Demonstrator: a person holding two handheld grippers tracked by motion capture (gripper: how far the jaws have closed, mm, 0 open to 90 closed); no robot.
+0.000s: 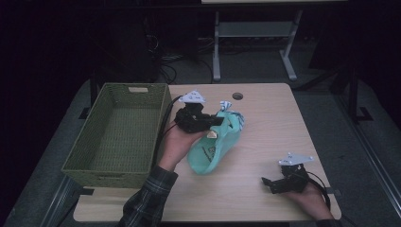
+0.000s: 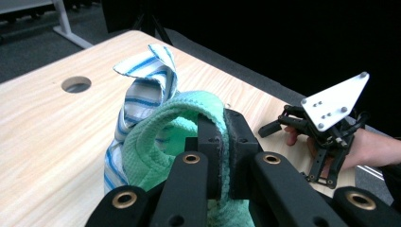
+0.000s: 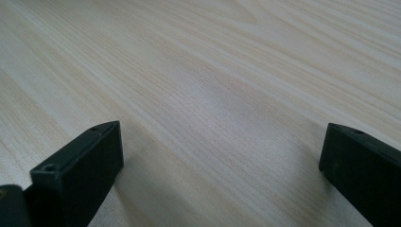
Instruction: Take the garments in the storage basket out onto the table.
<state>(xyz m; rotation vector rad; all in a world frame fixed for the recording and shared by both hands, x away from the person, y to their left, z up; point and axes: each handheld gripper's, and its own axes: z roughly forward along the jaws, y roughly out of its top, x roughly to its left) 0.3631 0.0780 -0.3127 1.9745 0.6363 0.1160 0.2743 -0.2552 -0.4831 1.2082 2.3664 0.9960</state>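
Beside the woven basket [image 1: 118,137], my left hand-held gripper [image 2: 222,137] clamps nubbly green cloth [image 2: 156,142] bunched with striped fabric [image 2: 146,80]; my right hand-held gripper [image 3: 222,156] gapes over pale woodgrain table [image 3: 213,71].

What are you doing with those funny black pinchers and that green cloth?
A person holds a gripper in each hand at a wooden table. The left gripper is shut on a mint-green cloth, with a blue-striped white cloth bunched against it. The right gripper waits open over bare table near the front right corner. A green woven basket sits empty on the left.
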